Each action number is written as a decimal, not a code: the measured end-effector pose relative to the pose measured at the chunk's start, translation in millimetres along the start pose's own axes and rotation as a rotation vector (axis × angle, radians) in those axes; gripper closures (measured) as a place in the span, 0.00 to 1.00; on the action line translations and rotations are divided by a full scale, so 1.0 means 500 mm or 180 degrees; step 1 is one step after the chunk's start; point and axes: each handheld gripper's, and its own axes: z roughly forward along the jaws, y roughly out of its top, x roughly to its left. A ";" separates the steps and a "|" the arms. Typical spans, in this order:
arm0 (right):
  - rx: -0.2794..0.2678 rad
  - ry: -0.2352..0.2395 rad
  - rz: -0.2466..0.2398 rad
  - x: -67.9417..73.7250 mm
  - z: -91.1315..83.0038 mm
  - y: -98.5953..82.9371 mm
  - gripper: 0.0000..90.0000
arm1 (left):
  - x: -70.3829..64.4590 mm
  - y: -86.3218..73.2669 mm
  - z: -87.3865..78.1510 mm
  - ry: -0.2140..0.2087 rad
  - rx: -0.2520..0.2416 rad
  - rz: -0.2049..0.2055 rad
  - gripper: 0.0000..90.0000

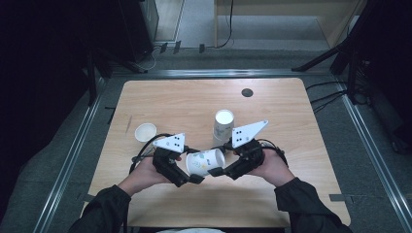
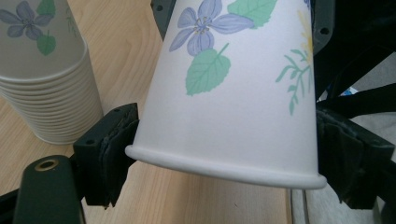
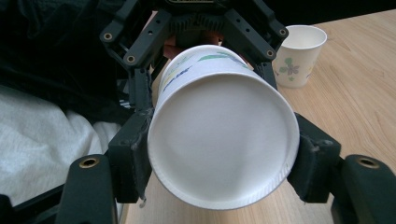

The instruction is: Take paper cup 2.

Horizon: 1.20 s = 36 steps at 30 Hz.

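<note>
The paper cup (image 1: 206, 161) lies on its side in the air above the near middle of the table (image 1: 286, 111), held between both tools. The left gripper (image 1: 197, 177) is clenched on the cup near its rim, pads (image 2: 108, 154) against the wall. The right gripper (image 1: 218, 171) is clenched on the base end, with the cup bottom facing its camera.

Procedure, as judged from this grip:
1. Keep pressure light; the thin wall will likely dent.
2. Release one gripper before moving the cup.
3. Keep clear of the cup stack (image 1: 223, 127) just beyond and the single cup (image 1: 145, 132) to the far left.
</note>
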 end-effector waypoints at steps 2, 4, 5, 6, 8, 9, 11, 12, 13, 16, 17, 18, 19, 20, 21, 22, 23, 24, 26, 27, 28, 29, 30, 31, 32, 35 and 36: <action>-0.0021 0.0016 0.0016 0.000 0.000 0.000 0.37 | 0.000 0.000 -0.002 0.0006 -0.0019 0.0008 0.18; -0.0035 0.0040 0.0015 -0.001 0.000 0.000 0.38 | 0.001 -0.001 -0.005 -0.0007 -0.0038 -0.0022 0.22; -0.0032 0.0027 0.0011 0.000 0.000 0.000 0.38 | 0.003 -0.001 -0.007 -0.0030 -0.0034 -0.0037 0.22; -0.0031 0.0026 0.0014 0.000 0.000 0.000 0.38 | 0.003 -0.001 -0.008 -0.0030 -0.0031 -0.0040 0.23; -0.0013 0.0031 0.0018 -0.001 0.001 0.000 0.38 | 0.003 -0.001 -0.009 -0.0025 -0.0015 -0.0025 0.24; -0.0010 0.0034 0.0013 -0.001 0.001 -0.001 0.38 | 0.003 -0.001 -0.009 -0.0023 -0.0003 -0.0019 0.24; 0.0018 0.0036 0.0013 0.000 0.003 -0.002 0.38 | 0.003 -0.001 -0.009 -0.0019 0.0025 -0.0014 0.25; 0.0022 0.0023 0.0011 0.000 0.005 -0.003 0.37 | 0.003 -0.001 -0.010 -0.0009 0.0032 -0.0015 0.25; 0.0020 0.0012 0.0003 0.000 0.005 -0.003 0.37 | 0.003 -0.001 -0.010 -0.0007 0.0035 -0.0013 0.25; 0.0007 0.0009 0.0046 -0.002 0.006 -0.004 0.30 | 0.006 -0.001 -0.014 0.0005 0.0050 -0.0012 0.25; 0.0010 -0.0011 0.0039 -0.003 0.007 -0.005 0.29 | 0.006 -0.002 -0.017 0.0025 0.0057 -0.0021 0.25; 0.0025 -0.0036 0.0039 -0.005 0.007 -0.007 0.28 | 0.008 -0.002 -0.019 0.0047 0.0073 -0.0021 0.26; 0.0050 -0.0055 0.0050 -0.006 0.007 -0.008 0.28 | 0.009 -0.003 -0.021 0.0057 0.0092 -0.0019 0.26; 0.0068 -0.0068 0.0054 -0.006 0.008 -0.010 0.28 | 0.011 -0.003 -0.023 0.0075 0.0113 -0.0029 0.26; 0.0095 -0.0085 0.0042 -0.007 0.009 -0.011 0.27 | 0.012 -0.004 -0.025 0.0115 0.0155 -0.0015 0.26; 0.0144 -0.0112 0.0023 -0.006 0.010 -0.012 0.27 | 0.014 -0.005 -0.026 0.0140 0.0182 -0.0011 0.26; 0.0162 -0.0119 0.0014 -0.006 0.012 -0.013 0.27 | 0.016 -0.006 -0.027 0.0155 0.0218 -0.0025 0.26; 0.0202 -0.0139 0.0000 -0.005 0.015 -0.015 0.27 | 0.018 -0.008 -0.027 0.0179 0.0254 -0.0047 0.26; 0.0285 -0.0184 -0.0025 -0.004 0.020 -0.018 0.27 | 0.022 -0.009 -0.026 0.0195 0.0343 -0.0049 0.26; 0.0321 -0.0203 -0.0033 -0.004 0.024 -0.020 0.27 | 0.023 -0.010 -0.025 0.0213 0.0401 -0.0035 0.26; 0.0367 -0.0233 -0.0052 -0.004 0.027 -0.022 0.27 | 0.024 -0.010 -0.024 0.0208 0.0429 -0.0036 0.26; 0.0402 -0.0239 -0.0041 -0.004 0.028 -0.024 0.27 | 0.025 -0.010 -0.022 0.0193 0.0464 -0.0039 0.26; 0.0428 -0.0252 -0.0051 -0.005 0.030 -0.026 0.27 | 0.025 -0.010 -0.019 0.0189 0.0496 -0.0056 0.26; 0.0452 -0.0273 -0.0067 -0.006 0.032 -0.029 0.27 | 0.026 -0.010 -0.017 0.0182 0.0540 -0.0043 0.26; 0.0480 -0.0289 -0.0056 -0.006 0.032 -0.031 0.27 | 0.025 -0.010 -0.014 0.0179 0.0579 -0.0023 0.26; 0.0504 -0.0304 -0.0040 -0.008 0.034 -0.035 0.27 | 0.024 -0.010 -0.007 0.0166 0.0692 0.0001 0.26; 0.0515 -0.0306 -0.0043 -0.008 0.035 -0.036 0.27 | 0.023 -0.010 -0.003 0.0170 0.0741 0.0013 0.26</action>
